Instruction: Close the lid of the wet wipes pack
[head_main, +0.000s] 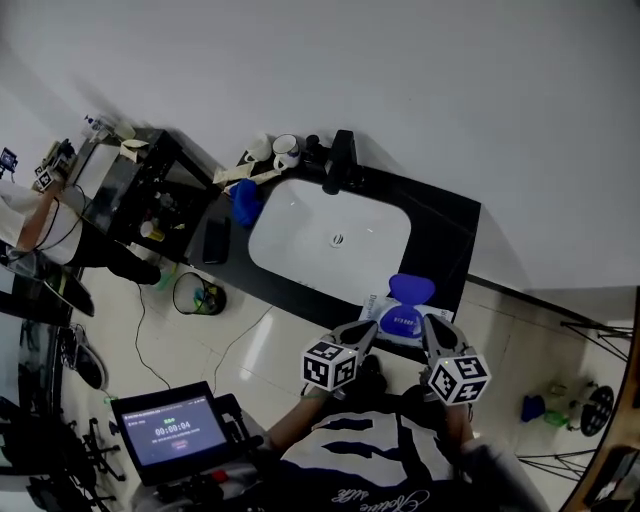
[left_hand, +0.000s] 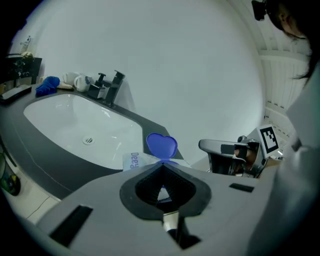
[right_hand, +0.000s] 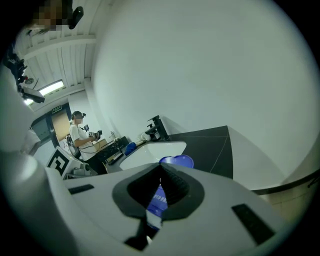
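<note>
The wet wipes pack (head_main: 404, 323) lies on the near right corner of the black counter (head_main: 450, 235), its blue lid (head_main: 411, 290) standing up open. My left gripper (head_main: 367, 331) points at the pack's left side, jaws together with nothing in them. My right gripper (head_main: 431, 323) is at the pack's right side, also shut and empty. In the left gripper view the lid (left_hand: 161, 146) rises just beyond the left gripper (left_hand: 161, 166), with the pack (left_hand: 134, 160) beneath. In the right gripper view the lid (right_hand: 178, 161) shows just past the right gripper (right_hand: 161, 167).
A white basin (head_main: 330, 235) fills the counter's middle, with a black faucet (head_main: 340, 160) behind it. Cups (head_main: 285, 150), a blue cloth (head_main: 246, 201) and a phone (head_main: 215, 240) sit to its left. A bin (head_main: 198, 296) and a tablet (head_main: 172, 430) stand on the floor; a person (head_main: 20, 215) works at far left.
</note>
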